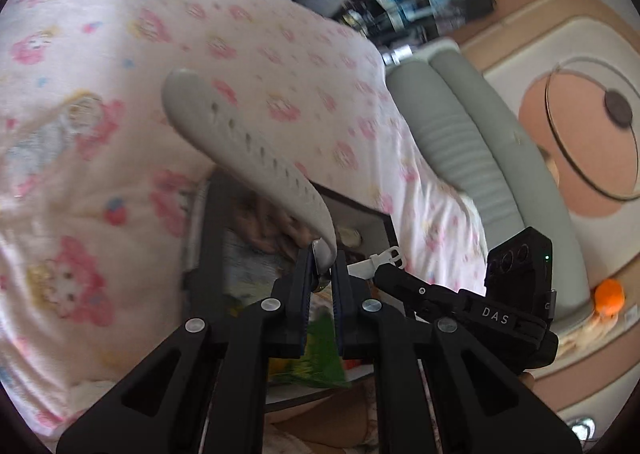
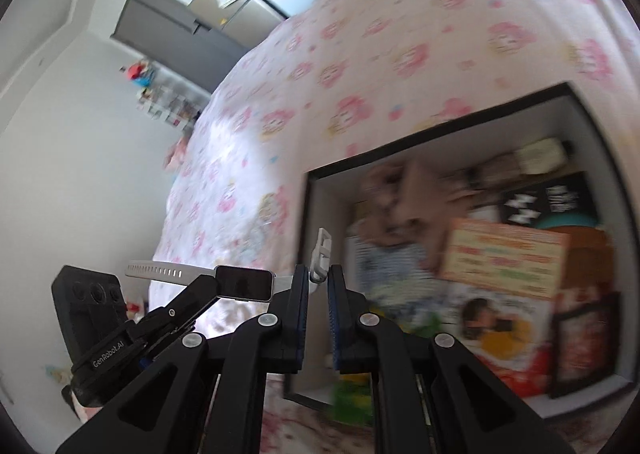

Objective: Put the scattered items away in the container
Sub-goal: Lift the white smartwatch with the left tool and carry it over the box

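A smartwatch hangs in the air between both grippers, above a black-rimmed box (image 2: 440,126). My left gripper (image 1: 322,274) is shut on the watch at its case. The long grey strap with holes (image 1: 240,142) sticks up and away from the case. My right gripper (image 2: 318,278) is shut on the white buckle strap (image 2: 322,254). In the right wrist view the dark watch face (image 2: 244,282) shows beside the left gripper (image 2: 214,280). The box (image 1: 212,254) lies on the bed and holds several packets, cards and a brown soft toy, all blurred.
A pink cartoon-print bedsheet (image 1: 100,54) surrounds the box. A padded grey bed edge (image 1: 460,142) runs alongside it, with a beige patterned floor mat (image 1: 580,54) and an orange object (image 1: 609,294) beyond. A white wall and a grey cabinet (image 2: 180,18) stand far off.
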The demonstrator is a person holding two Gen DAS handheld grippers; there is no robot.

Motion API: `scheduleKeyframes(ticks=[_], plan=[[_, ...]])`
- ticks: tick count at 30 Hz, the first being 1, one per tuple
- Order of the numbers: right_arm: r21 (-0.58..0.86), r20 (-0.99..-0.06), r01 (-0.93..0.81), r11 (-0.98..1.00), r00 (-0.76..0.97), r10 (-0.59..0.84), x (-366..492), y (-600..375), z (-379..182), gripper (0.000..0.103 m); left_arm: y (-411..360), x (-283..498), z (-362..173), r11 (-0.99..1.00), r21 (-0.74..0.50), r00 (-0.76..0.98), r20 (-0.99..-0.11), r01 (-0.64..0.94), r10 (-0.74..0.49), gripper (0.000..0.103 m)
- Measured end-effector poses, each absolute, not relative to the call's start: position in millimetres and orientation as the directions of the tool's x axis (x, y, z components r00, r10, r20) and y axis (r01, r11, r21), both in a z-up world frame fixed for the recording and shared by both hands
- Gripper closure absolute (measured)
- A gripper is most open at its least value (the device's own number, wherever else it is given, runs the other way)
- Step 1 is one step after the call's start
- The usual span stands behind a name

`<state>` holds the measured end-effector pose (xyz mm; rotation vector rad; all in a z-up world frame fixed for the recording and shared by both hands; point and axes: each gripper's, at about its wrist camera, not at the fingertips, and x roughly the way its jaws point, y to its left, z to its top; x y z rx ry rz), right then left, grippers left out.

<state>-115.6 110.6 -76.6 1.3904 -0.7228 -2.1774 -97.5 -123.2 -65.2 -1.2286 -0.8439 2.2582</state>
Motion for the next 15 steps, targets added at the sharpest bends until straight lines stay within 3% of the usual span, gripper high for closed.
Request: scheduleKeyframes(ticks=[6, 15], plan=[[0.585, -0.733, 0.005, -0.811, -0.424, -0.532, -110, 171, -96, 0.095, -55, -111, -84, -0.756, -0.646, -0.41, -0.663, -0.11, 0.626, 0.095], [0.569, -0.752, 0.002, -0.822, -0.404, -0.521, -115, 190, -120, 0.095, -38, -96, -99, -0.826, -0.559, -0.364, -0.758, -0.066, 0.542, 0.095]])
